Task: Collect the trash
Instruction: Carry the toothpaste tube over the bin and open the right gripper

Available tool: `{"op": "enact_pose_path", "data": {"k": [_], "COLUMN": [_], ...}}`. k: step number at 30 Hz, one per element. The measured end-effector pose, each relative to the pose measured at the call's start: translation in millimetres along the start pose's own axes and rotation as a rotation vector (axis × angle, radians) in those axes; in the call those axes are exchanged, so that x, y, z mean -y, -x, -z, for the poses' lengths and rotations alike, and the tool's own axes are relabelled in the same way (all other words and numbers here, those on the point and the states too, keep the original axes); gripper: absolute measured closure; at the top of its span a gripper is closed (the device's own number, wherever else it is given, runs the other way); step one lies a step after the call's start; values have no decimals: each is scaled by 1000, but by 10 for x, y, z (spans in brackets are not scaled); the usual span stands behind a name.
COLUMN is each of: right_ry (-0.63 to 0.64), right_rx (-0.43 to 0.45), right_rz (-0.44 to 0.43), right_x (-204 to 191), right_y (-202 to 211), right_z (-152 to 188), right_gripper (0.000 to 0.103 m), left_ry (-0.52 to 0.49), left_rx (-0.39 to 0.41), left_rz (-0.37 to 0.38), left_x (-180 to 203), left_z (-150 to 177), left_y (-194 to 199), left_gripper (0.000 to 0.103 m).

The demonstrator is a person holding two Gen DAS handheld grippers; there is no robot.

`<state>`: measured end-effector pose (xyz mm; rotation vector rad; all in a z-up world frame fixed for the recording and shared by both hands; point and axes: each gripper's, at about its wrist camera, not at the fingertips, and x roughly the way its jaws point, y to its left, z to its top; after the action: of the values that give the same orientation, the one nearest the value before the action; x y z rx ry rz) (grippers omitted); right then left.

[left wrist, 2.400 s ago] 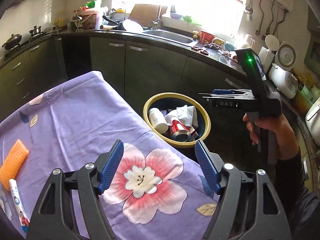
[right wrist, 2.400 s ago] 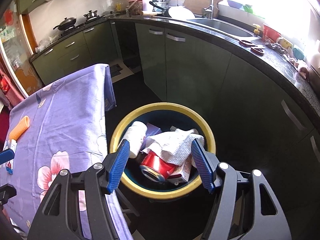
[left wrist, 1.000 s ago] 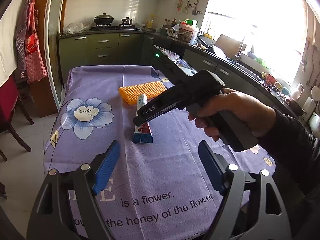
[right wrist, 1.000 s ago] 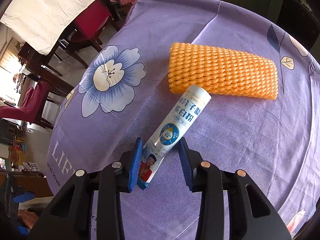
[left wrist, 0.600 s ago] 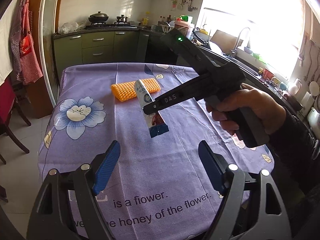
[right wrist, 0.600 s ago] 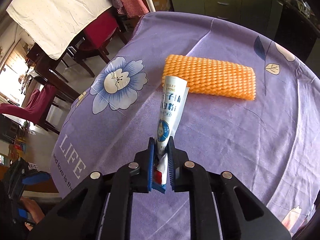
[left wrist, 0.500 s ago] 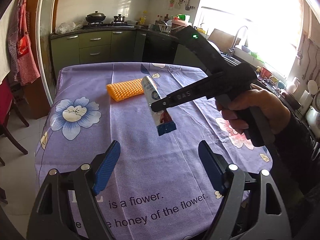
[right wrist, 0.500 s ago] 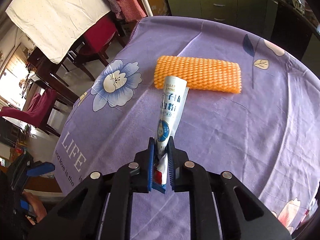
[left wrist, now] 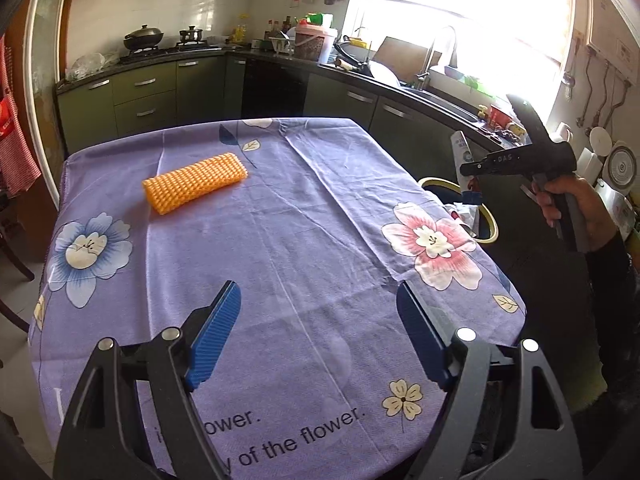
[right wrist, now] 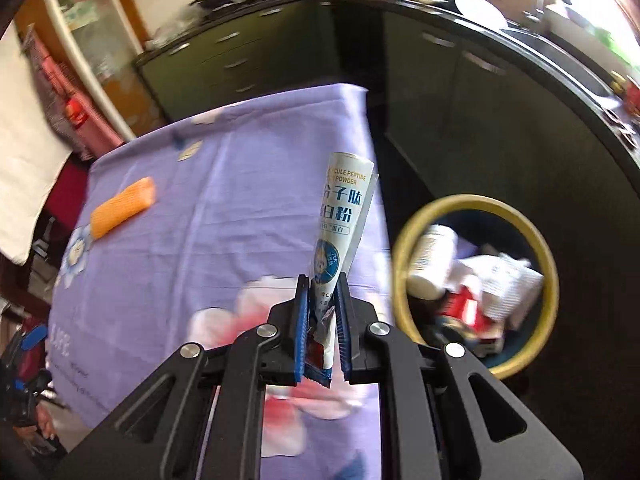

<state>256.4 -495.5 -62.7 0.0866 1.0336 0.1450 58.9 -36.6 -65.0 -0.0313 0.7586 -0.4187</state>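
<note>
Jaws of my right gripper clamp the powder sachet, mid-frame, beside the bin at right, for dropping. Left gripper gapes empty; orange sponge waits upper left.

Between my right claw, clamped on the powder sachet, and the yellow-rimmed bin there was open air past the table's edge, while only the orange foam net stood on the cloth before my left claw.
</note>
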Motion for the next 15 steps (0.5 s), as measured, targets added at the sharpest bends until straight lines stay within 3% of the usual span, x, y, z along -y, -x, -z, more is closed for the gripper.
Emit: {"op": "enact_pose_path", "data": {"k": [6, 12, 13, 14, 15], "right_ry": [-110, -117, -118, -126, -138], "right_rx": [-84, -127, -132, -137, -137], "right_rz": [217, 301, 310, 321, 330], "right_x": [1128, 1471, 1511, 1550, 1573], "right_y": [-314, -619, -644, -656, -651], "right_z": [-9, 13, 21, 23, 25], "right_gripper": [89, 87, 81, 69, 65], "left_ry": [-44, -49, -49, -49, -49], "left_rx": [-11, -19, -20, -20, -21], "left_rz": [21, 12, 11, 10, 10], "left_x": [179, 199, 197, 195, 195], "left_z": [-34, -50, -50, -53, -53], "left_y": [-75, -89, -90, -90, -91], "left_gripper": [27, 27, 27, 27, 26]}}
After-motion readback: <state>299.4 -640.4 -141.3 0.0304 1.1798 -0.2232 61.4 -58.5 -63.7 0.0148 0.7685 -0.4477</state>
